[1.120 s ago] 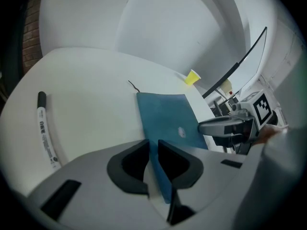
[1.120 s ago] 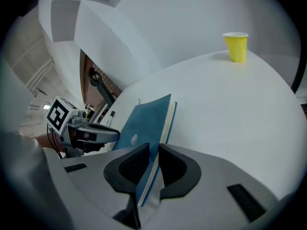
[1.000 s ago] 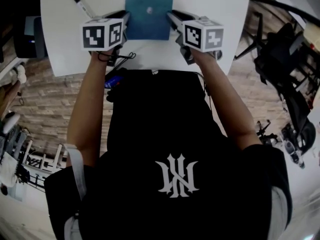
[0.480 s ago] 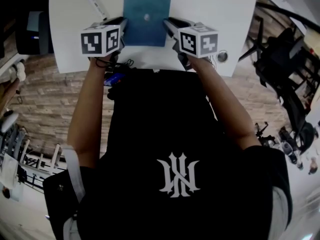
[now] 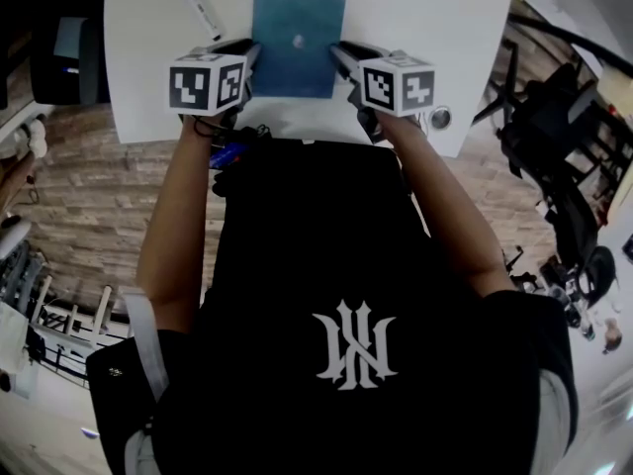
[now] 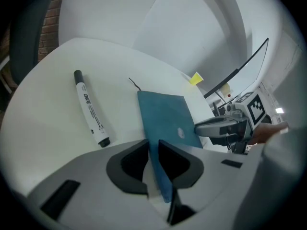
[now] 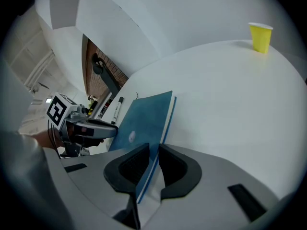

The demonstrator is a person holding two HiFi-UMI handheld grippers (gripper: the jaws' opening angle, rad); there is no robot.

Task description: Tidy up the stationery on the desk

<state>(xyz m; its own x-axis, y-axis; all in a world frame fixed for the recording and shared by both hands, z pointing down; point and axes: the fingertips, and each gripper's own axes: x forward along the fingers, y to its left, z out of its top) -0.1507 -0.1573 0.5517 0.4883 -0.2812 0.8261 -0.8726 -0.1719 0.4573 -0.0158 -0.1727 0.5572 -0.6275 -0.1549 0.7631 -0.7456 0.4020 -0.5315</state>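
The marker (image 6: 89,108) carries dark print along its white barrel (too small to read). The blue notebook (image 5: 298,40), plain but for a pale round emblem, is over the white desk (image 5: 415,8) near its front edge. The left gripper (image 6: 152,150) pinches its left edge and the right gripper (image 7: 153,152) its right edge, both sets of jaws nearly closed.

Lettering along the marker (image 6: 89,109) illegibly small (pale spot on the blue notebook (image 6: 164,116) equally indistinct)
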